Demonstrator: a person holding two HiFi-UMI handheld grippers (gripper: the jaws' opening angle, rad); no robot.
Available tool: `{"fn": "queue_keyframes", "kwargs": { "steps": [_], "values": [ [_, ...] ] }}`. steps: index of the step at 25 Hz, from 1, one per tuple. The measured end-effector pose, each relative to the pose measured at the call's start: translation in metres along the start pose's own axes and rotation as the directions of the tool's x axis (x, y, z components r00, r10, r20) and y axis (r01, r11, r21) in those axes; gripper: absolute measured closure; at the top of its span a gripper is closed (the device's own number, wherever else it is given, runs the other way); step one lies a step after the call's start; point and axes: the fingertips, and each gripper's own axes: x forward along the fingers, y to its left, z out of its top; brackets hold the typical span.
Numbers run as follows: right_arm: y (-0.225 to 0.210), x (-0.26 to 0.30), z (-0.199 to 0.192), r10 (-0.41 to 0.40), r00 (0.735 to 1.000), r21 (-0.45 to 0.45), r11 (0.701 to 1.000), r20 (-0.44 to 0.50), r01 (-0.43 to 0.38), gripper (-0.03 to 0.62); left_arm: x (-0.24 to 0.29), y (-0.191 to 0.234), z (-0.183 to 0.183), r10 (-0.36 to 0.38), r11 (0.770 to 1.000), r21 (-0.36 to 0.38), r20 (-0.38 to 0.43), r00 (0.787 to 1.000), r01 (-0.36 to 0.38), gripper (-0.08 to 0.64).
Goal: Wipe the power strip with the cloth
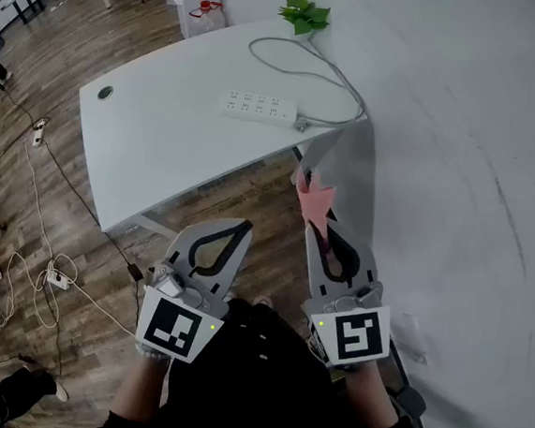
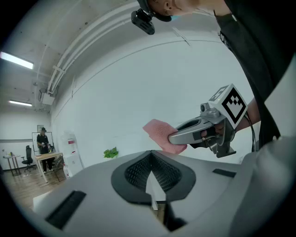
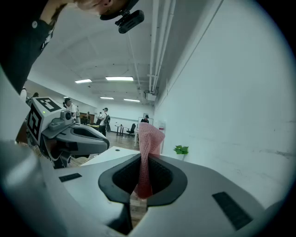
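A white power strip (image 1: 259, 108) lies on the white table (image 1: 161, 142), its grey cable (image 1: 319, 72) looping toward the far corner. My right gripper (image 1: 318, 225) is shut on a pink cloth (image 1: 314, 196), which sticks out past the jaws; the right gripper view shows the cloth (image 3: 147, 152) pinched upright between them. My left gripper (image 1: 244, 227) is shut with nothing in it, held beside the right one. Both hang in front of the table's near edge, well short of the strip. In the left gripper view the right gripper (image 2: 173, 137) holds the cloth (image 2: 159, 133).
A small green plant (image 1: 305, 14) stands at the table's far corner. A white wall (image 1: 461, 161) runs along the right. Cables and a floor socket (image 1: 54, 278) lie on the wooden floor at left. People and desks are far back in the room.
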Motion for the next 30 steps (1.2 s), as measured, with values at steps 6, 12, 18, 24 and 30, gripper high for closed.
{"fn": "queue_keyframes", "kwargs": {
  "steps": [6,12,18,24,30],
  "values": [
    [-0.002,0.001,0.0,-0.002,1.0,-0.001,1.0,0.019,0.002,0.538,0.001,0.001,0.0,0.008,1.0,-0.001,0.005,1.0,-0.008,0.546],
    [-0.001,-0.001,-0.001,-0.004,1.0,0.001,1.0,0.014,0.004,0.538,0.0,0.0,-0.001,0.006,1.0,0.001,0.003,1.0,-0.006,0.546],
    [-0.001,-0.002,-0.003,0.01,1.0,-0.004,1.0,0.003,-0.01,0.538,0.001,-0.002,0.0,0.011,1.0,0.003,0.005,1.0,-0.011,0.546],
    [-0.003,-0.003,-0.003,0.02,1.0,-0.002,1.0,0.01,-0.02,0.538,0.001,-0.004,-0.002,0.024,1.0,-0.001,-0.016,1.0,-0.024,0.546],
    [-0.012,-0.01,-0.004,0.026,0.999,0.012,1.0,0.036,-0.026,0.538,0.005,-0.012,0.002,0.042,0.999,0.003,-0.019,0.999,-0.042,0.547]
  ]
}}
